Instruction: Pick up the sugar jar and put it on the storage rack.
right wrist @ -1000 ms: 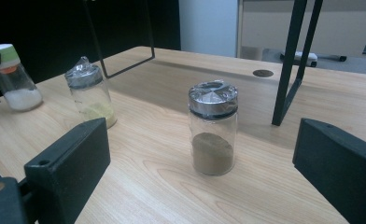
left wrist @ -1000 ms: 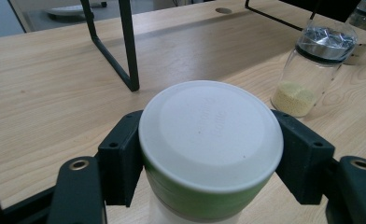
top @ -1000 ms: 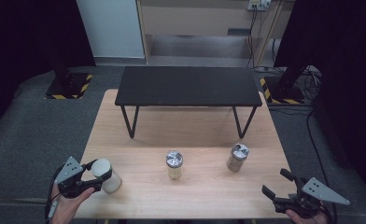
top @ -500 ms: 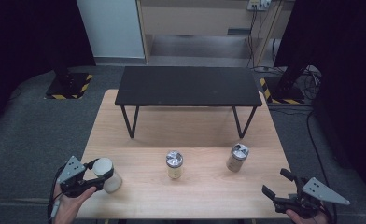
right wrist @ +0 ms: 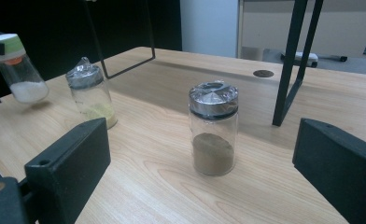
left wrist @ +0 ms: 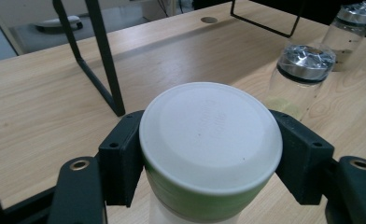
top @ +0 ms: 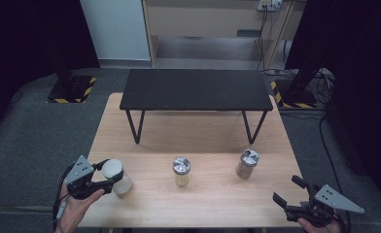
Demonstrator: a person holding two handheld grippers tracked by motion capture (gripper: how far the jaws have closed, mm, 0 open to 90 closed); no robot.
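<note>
My left gripper (top: 112, 175) is shut on a jar with a white lid (left wrist: 210, 135) and a green band, one jaw on each side of the lid. The jar (right wrist: 20, 74) holds white powder and leans a little near the table's front left. A silver-capped jar of yellow powder (top: 181, 171) stands at the middle front. A second silver-capped jar, with brown powder (top: 247, 163), stands to its right. My right gripper (top: 286, 190) is open at the front right corner. The brown jar (right wrist: 213, 135) stands a short way ahead of its jaws.
A low black metal table (top: 196, 90) stands on the far half of the wooden table (top: 203, 136), its thin legs (right wrist: 288, 70) behind the jars. Bare wood lies between the jars and the front edge. A small round hole (right wrist: 263, 73) marks the tabletop.
The left gripper has shifted slightly to the right with the white-lidded jar in it. The right gripper and the two silver-capped jars have stayed in place.
</note>
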